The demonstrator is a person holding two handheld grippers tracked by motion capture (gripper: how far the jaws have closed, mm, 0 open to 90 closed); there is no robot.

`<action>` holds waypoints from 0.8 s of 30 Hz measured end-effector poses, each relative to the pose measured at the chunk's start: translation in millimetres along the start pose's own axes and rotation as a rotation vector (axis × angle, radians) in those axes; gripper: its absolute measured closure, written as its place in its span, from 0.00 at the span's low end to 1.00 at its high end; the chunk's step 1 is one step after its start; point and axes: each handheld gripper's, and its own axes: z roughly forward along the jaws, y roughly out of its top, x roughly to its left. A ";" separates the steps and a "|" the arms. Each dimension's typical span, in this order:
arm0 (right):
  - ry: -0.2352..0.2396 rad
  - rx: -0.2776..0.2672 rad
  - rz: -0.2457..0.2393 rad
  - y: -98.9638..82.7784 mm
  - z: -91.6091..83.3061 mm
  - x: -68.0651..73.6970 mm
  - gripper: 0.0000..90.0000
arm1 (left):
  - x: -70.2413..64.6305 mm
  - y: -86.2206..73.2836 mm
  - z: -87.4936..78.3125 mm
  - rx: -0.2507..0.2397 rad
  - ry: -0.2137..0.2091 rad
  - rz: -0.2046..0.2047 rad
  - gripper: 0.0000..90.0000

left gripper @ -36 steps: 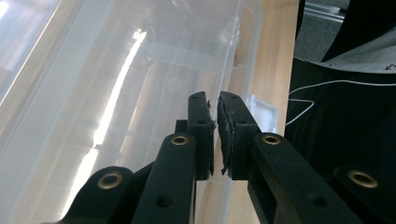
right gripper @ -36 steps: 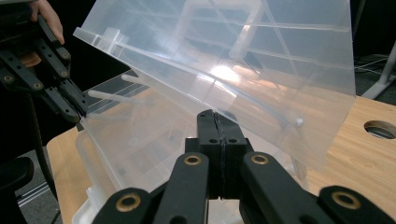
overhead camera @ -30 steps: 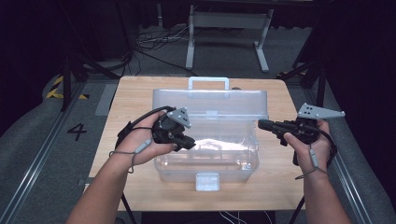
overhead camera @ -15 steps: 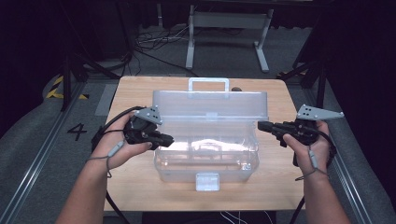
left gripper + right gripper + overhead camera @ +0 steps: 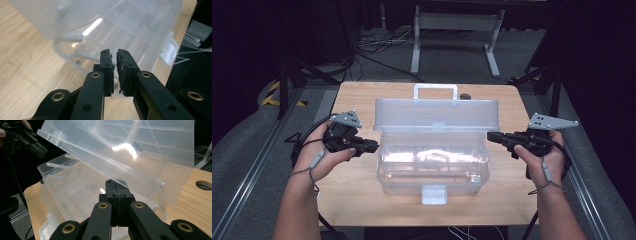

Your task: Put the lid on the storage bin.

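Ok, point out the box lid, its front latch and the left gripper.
box lid (image 5: 437,115), high view, front face of raised lid.
front latch (image 5: 434,194), high view, middle of tab.
left gripper (image 5: 373,146), high view, between its fingertips.

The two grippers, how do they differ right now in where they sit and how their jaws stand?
The left gripper sits at the left end of the clear box, while the right gripper sits at its right end. The left gripper's jaws show a thin gap in its own view; the right gripper's jaws are pressed fully together. Both are black, point inward at the box and hold nothing.
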 end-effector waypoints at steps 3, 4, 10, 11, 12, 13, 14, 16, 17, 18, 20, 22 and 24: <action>0.000 0.002 0.001 -0.4 -0.2 0.4 1.00 | 9.5 -7.9 3.8 -0.010 0.018 -0.046 0.92; 0.001 0.004 -0.001 -0.5 -0.2 0.3 1.00 | 11.7 -10.0 4.4 -0.016 0.018 -0.060 0.92; 0.000 0.010 -0.005 -0.7 -0.5 0.9 1.00 | 25.6 -19.3 8.3 -0.027 0.061 -0.128 0.91; 0.000 0.011 -0.005 -0.8 -0.6 1.0 1.00 | 27.3 -20.5 9.5 -0.024 0.062 -0.134 0.91; -0.001 0.011 -0.005 -0.8 -0.6 1.0 1.00 | 28.6 -21.5 10.4 -0.020 0.066 -0.134 0.90; 0.001 0.011 -0.006 -0.9 -0.6 1.1 1.00 | 29.5 -22.7 11.4 -0.019 0.072 -0.142 0.90; 0.001 0.012 -0.003 -0.9 -0.6 1.3 1.00 | 30.5 -23.6 12.0 -0.015 0.078 -0.146 0.90; 0.000 0.014 -0.005 -1.0 -0.7 1.4 1.00 | 32.9 -26.0 14.0 -0.006 0.086 -0.155 0.89; 0.001 0.016 -0.006 -1.0 -0.8 1.4 1.00 | 34.1 -27.0 14.6 -0.008 0.088 -0.157 0.89; 0.001 0.017 -0.007 -1.0 -0.8 1.4 1.00 | 34.9 -27.8 15.0 -0.004 0.088 -0.164 0.88; 0.001 0.017 -0.007 -1.1 -0.9 1.4 1.00 | 36.0 -28.6 15.6 -0.001 0.099 -0.165 0.86; 0.003 0.025 -0.013 -1.0 -1.1 1.5 1.00 | 37.3 -29.8 17.3 -0.004 0.125 -0.159 0.77; 0.003 0.038 -0.014 -1.0 -1.5 2.5 1.00 | 38.2 -30.8 19.7 0.013 0.128 -0.157 0.66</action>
